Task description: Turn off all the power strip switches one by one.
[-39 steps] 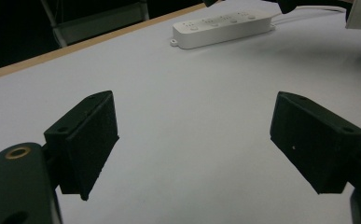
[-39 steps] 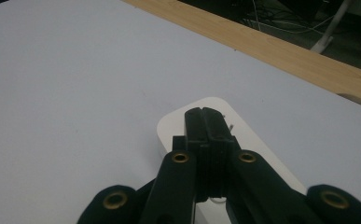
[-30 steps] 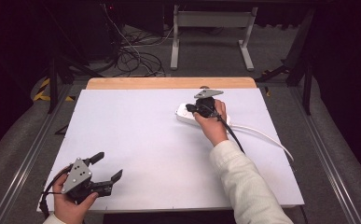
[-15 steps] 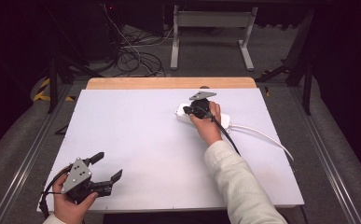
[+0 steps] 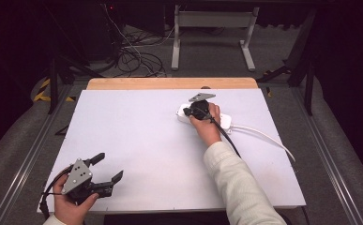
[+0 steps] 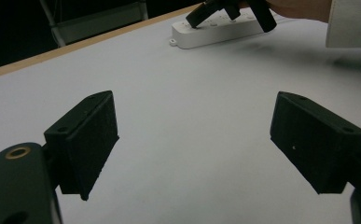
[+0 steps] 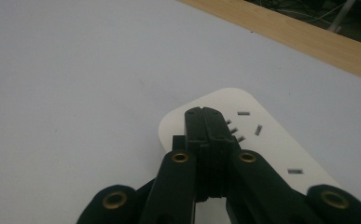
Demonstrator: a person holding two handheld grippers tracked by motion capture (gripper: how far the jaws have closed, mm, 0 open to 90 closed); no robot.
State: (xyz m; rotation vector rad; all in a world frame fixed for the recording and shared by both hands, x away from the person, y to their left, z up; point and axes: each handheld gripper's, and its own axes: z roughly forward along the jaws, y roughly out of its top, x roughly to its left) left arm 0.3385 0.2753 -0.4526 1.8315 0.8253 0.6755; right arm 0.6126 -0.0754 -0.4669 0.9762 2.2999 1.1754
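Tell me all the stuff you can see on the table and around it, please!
Power strip: one, white, far right part of the table, under the right gripper.
Power strip's cable: one, white, runs off toward the table's right edge.
Table: one, white top with a wooden strip along the far edge.
Metal stand: one, grey, on the floor behind the table.
Cables on floor: a tangled bunch, dark and pale, behind the table.
Left gripper: one, black, near left corner, fingers wide apart, nothing between them.
Right gripper: one, black, fingers shut, tips over the power strip's end.
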